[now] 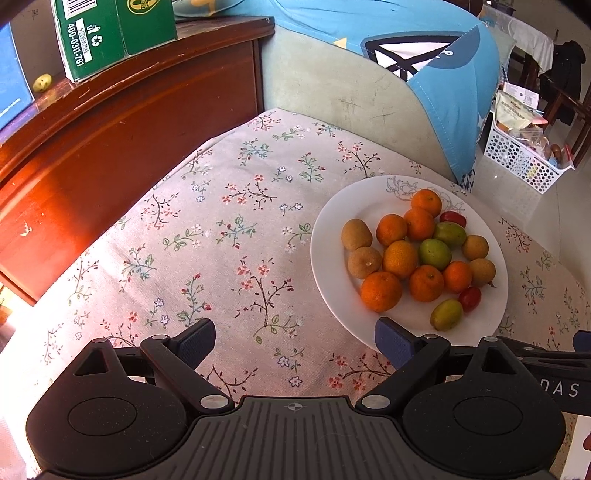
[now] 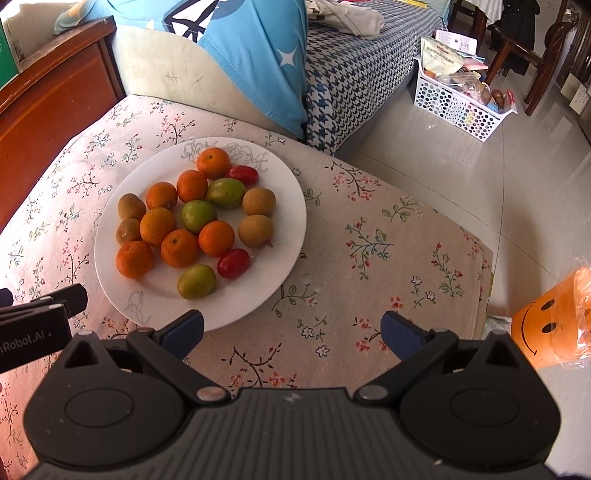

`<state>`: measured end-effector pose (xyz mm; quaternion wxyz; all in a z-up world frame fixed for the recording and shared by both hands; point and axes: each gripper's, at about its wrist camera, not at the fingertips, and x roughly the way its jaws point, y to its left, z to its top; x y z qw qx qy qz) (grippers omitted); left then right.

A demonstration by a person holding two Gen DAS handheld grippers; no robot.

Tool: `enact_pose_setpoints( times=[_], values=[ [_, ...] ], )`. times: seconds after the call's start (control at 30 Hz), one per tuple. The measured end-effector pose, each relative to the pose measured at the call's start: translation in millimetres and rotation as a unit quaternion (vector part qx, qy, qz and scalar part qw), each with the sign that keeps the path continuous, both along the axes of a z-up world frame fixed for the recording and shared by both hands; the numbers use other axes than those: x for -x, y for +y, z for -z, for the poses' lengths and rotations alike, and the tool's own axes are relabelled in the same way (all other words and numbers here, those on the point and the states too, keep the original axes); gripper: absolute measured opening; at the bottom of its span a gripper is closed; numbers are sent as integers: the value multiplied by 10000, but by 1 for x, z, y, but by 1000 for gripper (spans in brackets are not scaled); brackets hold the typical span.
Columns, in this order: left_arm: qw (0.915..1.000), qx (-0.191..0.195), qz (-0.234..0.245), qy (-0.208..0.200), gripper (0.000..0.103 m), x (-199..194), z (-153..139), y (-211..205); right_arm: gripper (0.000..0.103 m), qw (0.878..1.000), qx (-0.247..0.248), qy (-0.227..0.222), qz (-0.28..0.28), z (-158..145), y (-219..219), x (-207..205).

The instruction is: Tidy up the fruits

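A white plate on the floral cloth holds several small oranges, brown longans, green jujubes and two red cherry tomatoes. My left gripper is open and empty above the cloth, left of and nearer than the plate. My right gripper is open and empty at the plate's near right edge. Each gripper's body shows at the edge of the other's view.
The floral cloth covers a low table. A wooden cabinet with a green carton stands at left. A sofa with a blue cushion is behind. A white basket and an orange smiley bucket stand on the floor.
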<state>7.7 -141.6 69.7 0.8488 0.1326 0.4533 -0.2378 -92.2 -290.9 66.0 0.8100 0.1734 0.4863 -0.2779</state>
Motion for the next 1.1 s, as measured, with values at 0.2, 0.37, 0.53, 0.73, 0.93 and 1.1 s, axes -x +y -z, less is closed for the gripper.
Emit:
enact_pose_setpoints(
  times=[0.2, 0.37, 0.53, 0.73, 0.93, 1.1],
  values=[
    [10000, -72, -5, -42, 95, 0, 1, -1, 102, 10000, 18, 21, 40, 0, 1, -2],
    [9997, -222, 31, -132, 95, 1, 3, -4, 102, 9999, 40, 58, 73, 2, 2, -3],
    [9994, -283, 76, -166, 95, 2, 3, -6, 102, 9999, 52, 73, 59, 3, 4, -4],
    [9991, -339, 121, -201, 95, 4, 4, -8, 102, 10000, 66, 68, 18, 3, 6, -6],
    [9988, -381, 151, -253, 95, 4, 4, -9, 102, 9999, 75, 84, 51, 4, 6, -6],
    [9987, -415, 149, -274, 95, 4, 4, -9, 102, 9999, 74, 89, 47, 4, 7, -6]
  ],
)
